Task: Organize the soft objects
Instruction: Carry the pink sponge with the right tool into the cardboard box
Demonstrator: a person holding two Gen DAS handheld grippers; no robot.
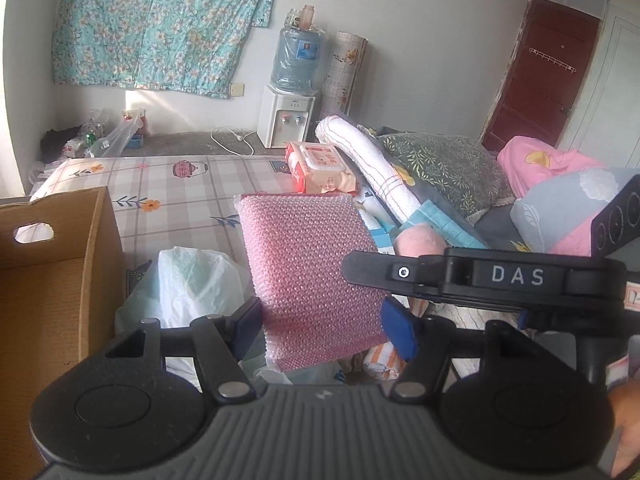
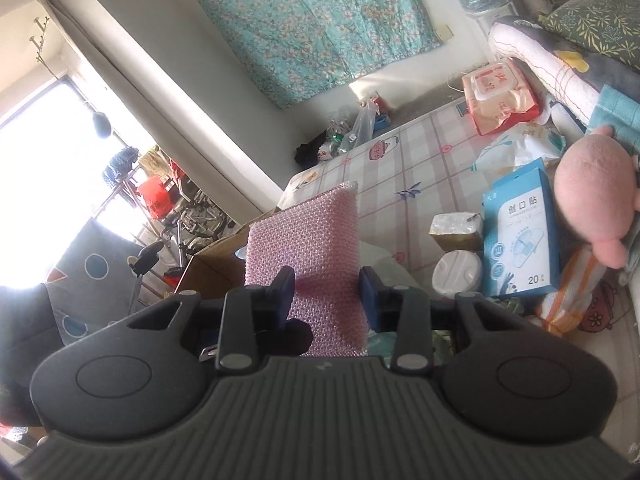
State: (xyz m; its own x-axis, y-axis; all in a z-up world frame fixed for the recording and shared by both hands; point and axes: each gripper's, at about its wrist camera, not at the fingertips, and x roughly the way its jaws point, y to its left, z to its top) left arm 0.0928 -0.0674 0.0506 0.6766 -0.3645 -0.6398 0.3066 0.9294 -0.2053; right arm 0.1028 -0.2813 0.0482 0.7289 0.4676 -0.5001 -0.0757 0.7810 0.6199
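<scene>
Bedroom, cluttered bed (image 1: pixel 180 184) with a checked sheet under both cameras. Left claw (image 1: pixel 324 324) clenched, by the look of it, across the lower end of the pink bubble-wrap sheet (image 1: pixel 308 264), pads flush against both side edges. Right claw (image 2: pixel 328 290) grasping the same sheet, reaching in from three o'clock in the left view. Sheet held upright, clear of the bed. Probably gripped two-handed because so limp a piece would flop or fold from a single grip.

Outward from there: white plastic bag (image 1: pixel 192 280) at nine o'clock, just beside the sheet. Open cardboard box (image 1: pixel 48 280) farther out at nine o'clock, likely the destination. At two o'clock, pink plush toy (image 1: pixel 420 240), rolled white towel (image 1: pixel 368 156) and leaf-print pillow (image 1: pixel 444 168). At twelve o'clock, wet-wipe pack (image 1: pixel 324 164). All lying loose on the bed, apparently waiting to be sorted.
</scene>
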